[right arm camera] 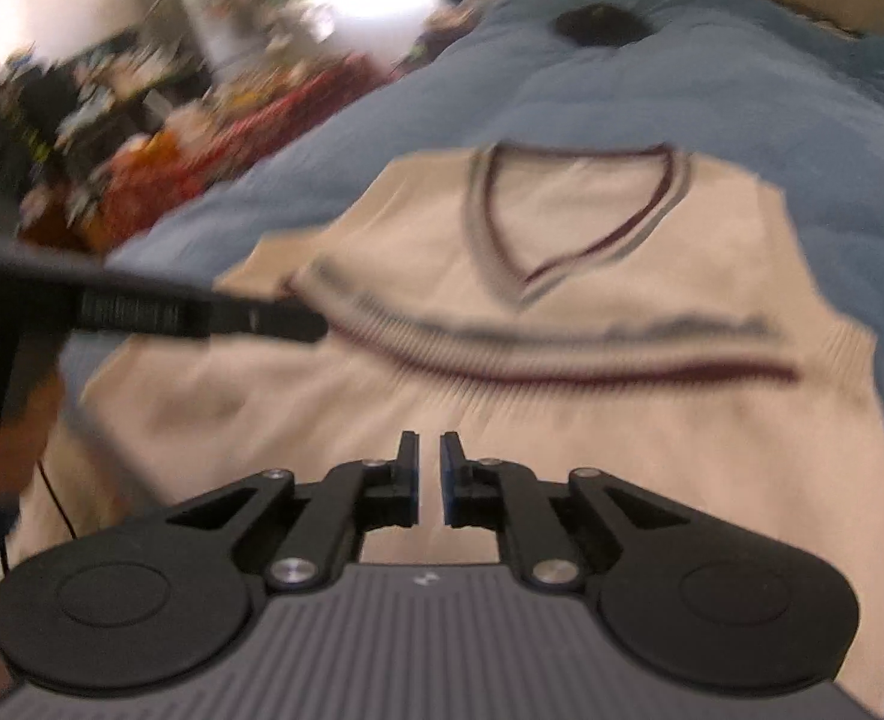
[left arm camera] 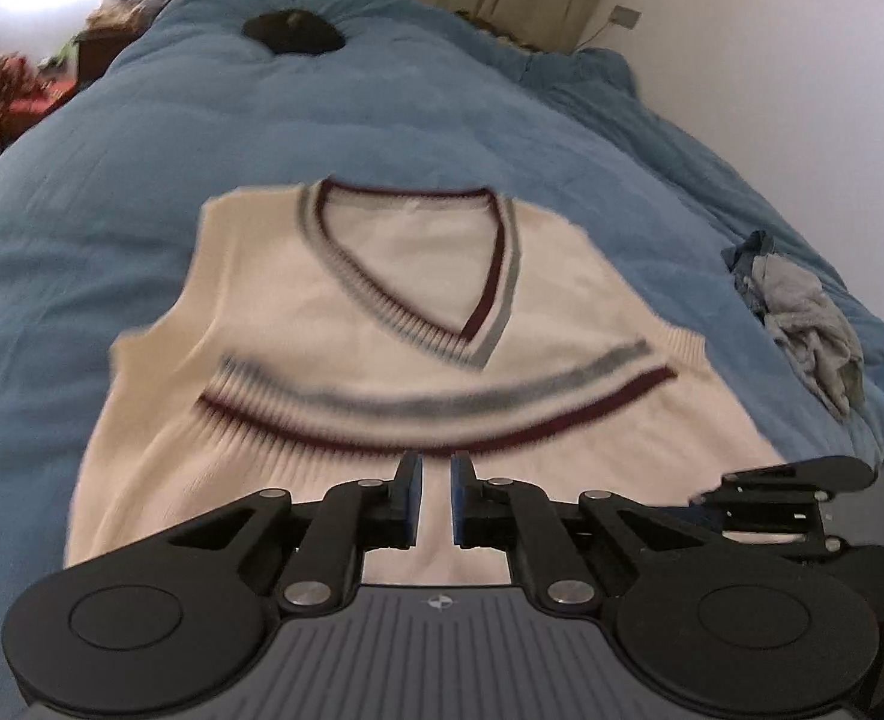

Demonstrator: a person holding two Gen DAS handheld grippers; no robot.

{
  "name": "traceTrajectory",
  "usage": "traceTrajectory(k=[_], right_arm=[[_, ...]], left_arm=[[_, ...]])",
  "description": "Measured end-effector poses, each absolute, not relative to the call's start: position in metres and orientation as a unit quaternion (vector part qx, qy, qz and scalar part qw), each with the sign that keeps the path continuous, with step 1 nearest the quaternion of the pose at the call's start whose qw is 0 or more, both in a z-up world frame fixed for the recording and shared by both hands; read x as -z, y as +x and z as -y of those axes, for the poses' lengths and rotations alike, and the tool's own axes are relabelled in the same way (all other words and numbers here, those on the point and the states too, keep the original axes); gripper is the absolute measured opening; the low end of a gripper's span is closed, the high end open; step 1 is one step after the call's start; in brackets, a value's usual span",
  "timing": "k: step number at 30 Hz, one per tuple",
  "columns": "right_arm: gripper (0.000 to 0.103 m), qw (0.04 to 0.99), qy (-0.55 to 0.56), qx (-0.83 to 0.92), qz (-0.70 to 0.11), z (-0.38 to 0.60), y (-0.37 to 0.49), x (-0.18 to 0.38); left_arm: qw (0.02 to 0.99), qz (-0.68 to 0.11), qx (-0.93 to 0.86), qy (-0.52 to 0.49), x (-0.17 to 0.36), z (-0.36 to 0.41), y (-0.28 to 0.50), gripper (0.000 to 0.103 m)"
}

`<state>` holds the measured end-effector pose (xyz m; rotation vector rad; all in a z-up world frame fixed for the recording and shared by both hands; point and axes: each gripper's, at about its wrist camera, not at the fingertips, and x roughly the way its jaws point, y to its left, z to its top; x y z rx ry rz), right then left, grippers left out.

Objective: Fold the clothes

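Blue duvet is covering the whole bed, and everything is sitting on it. White wall and beige curtain are showing behind the far edge in the left wrist view.

Left gripper is pointing down at a slant over the near end of the cream vest. Its jaws are standing nearly closed, only a narrow slit between the blue pads; no fabric is visibly pinched, cream knit is showing through the gap.

Right gripper is sitting in the same pose over the vest, also tilted down. Its jaws are nearly closed too, nothing caught between them.

Vest is lying flat around the middle of the bed, hem end toward the near edge and already turned up onto the chest, so the grey and maroon stripes are running just below the V-neck. V-neck is facing the far edge.

View differences:
- Left wrist view is showing the right gripper edge-on at the right side, over the vest's right part, plus a crumpled grey-blue garment near the bed's right edge.
- Right wrist view is showing the left gripper as a dark blurred bar coming in from the left over the vest's left side, with cluttered, colourful stuff beyond the bed's left edge, too blurred to identify.
- Both are showing a small dark object near the far edge.
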<state>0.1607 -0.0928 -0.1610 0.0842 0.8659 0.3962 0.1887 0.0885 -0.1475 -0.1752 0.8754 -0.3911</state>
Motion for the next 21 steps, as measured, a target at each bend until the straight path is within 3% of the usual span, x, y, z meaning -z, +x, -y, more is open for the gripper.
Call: traceTrajectory(k=[6, 16, 21], right_arm=[[0.008, 0.879, 0.024, -0.192, -0.435, 0.079, 0.156, 0.18], [0.006, 0.891, 0.029, -0.137, -0.431, 0.063, 0.25, 0.195], [0.01, 0.899, 0.035, -0.136, -0.414, 0.066, 0.246, 0.178]], left_arm=[[0.881, -0.439, 0.15, -0.09, 0.16, -0.121, 0.16, 0.008], [0.886, -0.434, 0.139, -0.084, 0.155, -0.132, 0.158, 0.008], [0.885, -0.44, 0.132, -0.074, 0.158, -0.132, 0.173, 0.008]])
